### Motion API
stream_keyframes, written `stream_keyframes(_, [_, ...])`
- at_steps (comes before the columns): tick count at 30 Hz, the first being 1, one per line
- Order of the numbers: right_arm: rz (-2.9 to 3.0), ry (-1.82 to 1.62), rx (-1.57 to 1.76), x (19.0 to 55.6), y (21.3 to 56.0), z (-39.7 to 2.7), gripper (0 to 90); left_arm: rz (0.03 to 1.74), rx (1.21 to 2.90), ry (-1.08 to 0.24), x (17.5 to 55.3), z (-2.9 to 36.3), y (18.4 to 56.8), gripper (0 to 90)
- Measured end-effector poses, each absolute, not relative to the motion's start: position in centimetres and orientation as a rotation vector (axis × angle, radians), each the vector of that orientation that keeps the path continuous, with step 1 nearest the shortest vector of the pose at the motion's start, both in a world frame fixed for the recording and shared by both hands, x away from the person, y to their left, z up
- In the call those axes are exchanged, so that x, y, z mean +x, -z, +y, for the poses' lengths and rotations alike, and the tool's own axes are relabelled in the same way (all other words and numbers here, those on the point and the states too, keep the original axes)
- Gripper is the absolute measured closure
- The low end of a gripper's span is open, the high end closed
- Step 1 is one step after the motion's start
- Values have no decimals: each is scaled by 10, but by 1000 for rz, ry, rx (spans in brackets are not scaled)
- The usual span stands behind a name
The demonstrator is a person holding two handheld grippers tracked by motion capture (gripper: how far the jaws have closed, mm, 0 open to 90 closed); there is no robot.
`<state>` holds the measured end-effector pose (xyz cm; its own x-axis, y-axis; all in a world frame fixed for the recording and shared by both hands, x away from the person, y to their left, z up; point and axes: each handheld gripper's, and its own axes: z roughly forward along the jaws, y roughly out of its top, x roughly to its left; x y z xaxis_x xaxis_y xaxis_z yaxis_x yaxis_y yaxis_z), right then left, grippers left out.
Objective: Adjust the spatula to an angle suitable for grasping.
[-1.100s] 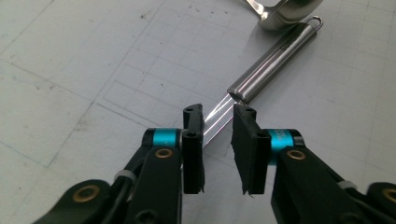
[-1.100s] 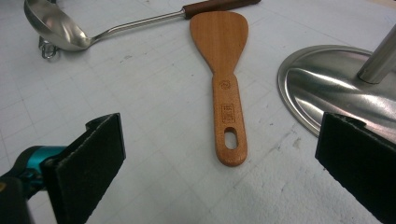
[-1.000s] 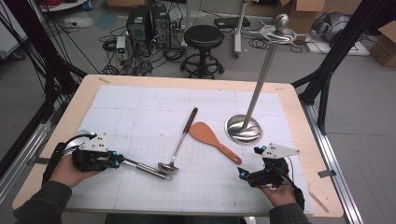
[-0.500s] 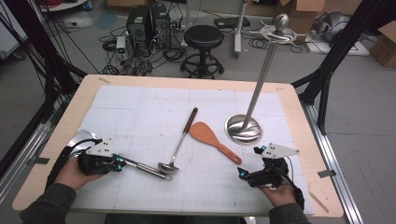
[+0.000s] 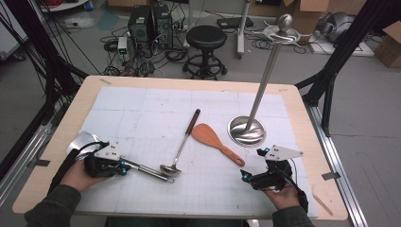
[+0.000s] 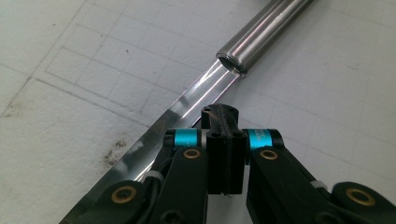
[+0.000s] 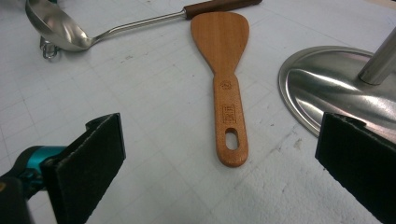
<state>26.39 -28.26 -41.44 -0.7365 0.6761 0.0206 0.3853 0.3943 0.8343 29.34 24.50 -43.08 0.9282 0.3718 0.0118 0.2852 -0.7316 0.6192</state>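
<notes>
Steel, flat and shiny, the neck of the metal spatula (image 6: 196, 95) now sits pinched between the left gripper (image 5: 124, 169), whose jaws have just closed on it near the table's (image 5: 293, 101) left front, blade off the mat; a lift looks possible. Beyond, the right gripper (image 5: 247, 177) gapes wide toward the wooden spatula (image 7: 225, 70), unmoved, as are the ladle (image 5: 182, 144) and stand (image 5: 253, 120)

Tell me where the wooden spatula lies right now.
In the high view the wooden spatula lies flat near the table's middle, between the ladle on its left and the steel stand's round base on its right, handle end pointing toward the open right gripper.
</notes>
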Motion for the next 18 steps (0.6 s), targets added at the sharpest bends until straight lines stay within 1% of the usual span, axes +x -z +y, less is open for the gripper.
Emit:
stream_keyframes(2, [2334, -1267, 924, 264, 414, -283, 2, 451, 2455, -175, 294, 245, 431, 897])
stream_keyframes(18, [2345, -1264, 923, 265, 415, -281, 2, 466, 2415, -168, 297, 245, 431, 897])
